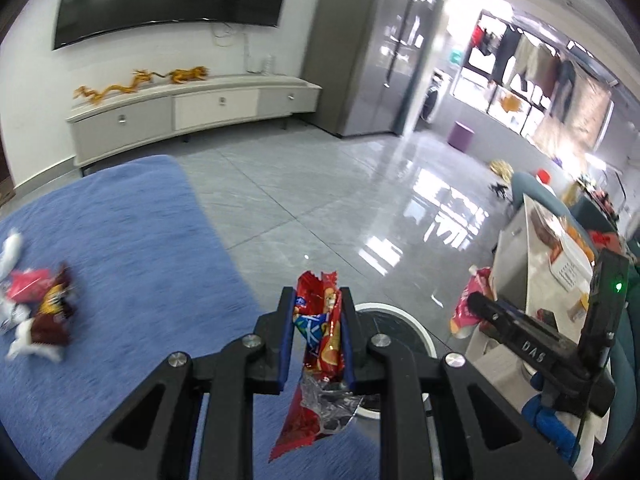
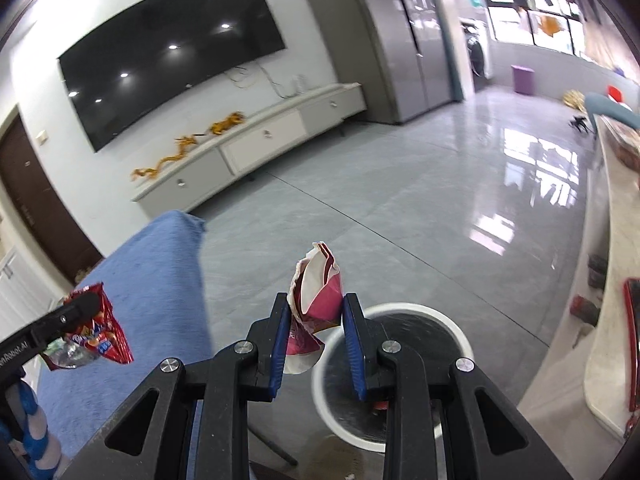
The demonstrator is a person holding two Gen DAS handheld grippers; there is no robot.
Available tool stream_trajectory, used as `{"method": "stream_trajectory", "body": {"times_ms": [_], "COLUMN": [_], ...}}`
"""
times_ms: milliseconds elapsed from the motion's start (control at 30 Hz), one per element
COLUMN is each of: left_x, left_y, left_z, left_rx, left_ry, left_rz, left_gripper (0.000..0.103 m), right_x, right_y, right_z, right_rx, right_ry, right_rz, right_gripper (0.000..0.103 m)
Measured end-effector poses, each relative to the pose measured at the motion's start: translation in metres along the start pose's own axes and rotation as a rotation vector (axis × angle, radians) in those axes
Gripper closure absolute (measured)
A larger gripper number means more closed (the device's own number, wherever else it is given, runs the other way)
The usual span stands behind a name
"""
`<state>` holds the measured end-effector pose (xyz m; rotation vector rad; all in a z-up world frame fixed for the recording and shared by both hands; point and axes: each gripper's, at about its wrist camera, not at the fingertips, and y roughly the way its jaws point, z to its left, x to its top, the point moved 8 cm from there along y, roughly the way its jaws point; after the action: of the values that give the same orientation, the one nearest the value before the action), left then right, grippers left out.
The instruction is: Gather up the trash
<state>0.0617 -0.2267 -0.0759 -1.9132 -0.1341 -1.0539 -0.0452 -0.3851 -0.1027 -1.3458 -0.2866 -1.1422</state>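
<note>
Blue rug (image 1: 120, 220) on glossy grey tile floor (image 1: 320, 200). Left gripper (image 1: 318, 332) pinches red wrapper (image 1: 320, 344); right gripper (image 2: 316, 332) pinches pink wrapper (image 2: 316, 304) beside white bin (image 2: 400, 312). Only left view shows wrapper pile (image 1: 36, 312) on rug.

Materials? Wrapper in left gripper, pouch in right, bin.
Red wrapper: glossy printed plastic film, silvery lining shows at the torn bottom. Pink pouch: stiffer laminate, likely foil-lined, white inside, holds creases. Bin: white rim, looks like smooth plastic; dark inside, possibly a liner.

Left gripper (image 1: 318, 312) clamps red wrapper (image 1: 320, 344) above bin (image 1: 416, 330)
</note>
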Motion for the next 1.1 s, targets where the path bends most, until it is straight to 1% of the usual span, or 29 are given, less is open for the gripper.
{"method": "stream_trajectory", "body": {"times_ms": [233, 333, 500, 600, 667, 733, 767, 867, 1033, 1100], "left_x": [0.000, -0.003, -0.011, -0.018, -0.023, -0.027, -0.028, -0.030, -0.033, -0.033], "left_y": [0.069, 0.095, 0.133, 0.153, 0.165, 0.172, 0.175, 0.181, 0.179, 0.177], "left_z": [-0.041, -0.056, -0.075, -0.085, -0.092, -0.094, -0.096, -0.101, -0.102, -0.101], "left_rx": [-0.046, -0.064, -0.095, -0.120, -0.133, -0.138, -0.143, -0.145, -0.135, -0.143], "left_ry": [0.049, 0.066, 0.080, 0.074, 0.069, 0.061, 0.056, 0.063, 0.068, 0.067], "left_rz": [0.103, 0.139, 0.197, 0.240, 0.263, 0.276, 0.283, 0.296, 0.293, 0.291], "left_gripper": [0.084, 0.081, 0.081, 0.077, 0.071, 0.054, 0.052, 0.051, 0.051, 0.051], "right_x": [-0.013, -0.019, -0.026, -0.032, -0.036, -0.039, -0.041, -0.043, -0.042, -0.041], "right_y": [0.030, 0.041, 0.058, 0.066, 0.071, 0.075, 0.076, 0.077, 0.075, 0.074], "right_z": [-0.042, -0.061, -0.086, -0.096, -0.103, -0.111, -0.115, -0.123, -0.128, -0.128], "right_rx": [-0.070, -0.092, -0.124, -0.137, -0.148, -0.156, -0.161, -0.171, -0.180, -0.180], "right_ry": [0.064, 0.088, 0.127, 0.151, 0.163, 0.181, 0.188, 0.209, 0.218, 0.223], "right_rz": [0.073, 0.099, 0.141, 0.166, 0.177, 0.190, 0.194, 0.197, 0.194, 0.189], "right_gripper": [0.078, 0.077, 0.076, 0.075, 0.074, 0.071, 0.066, 0.062, 0.060, 0.059]}}
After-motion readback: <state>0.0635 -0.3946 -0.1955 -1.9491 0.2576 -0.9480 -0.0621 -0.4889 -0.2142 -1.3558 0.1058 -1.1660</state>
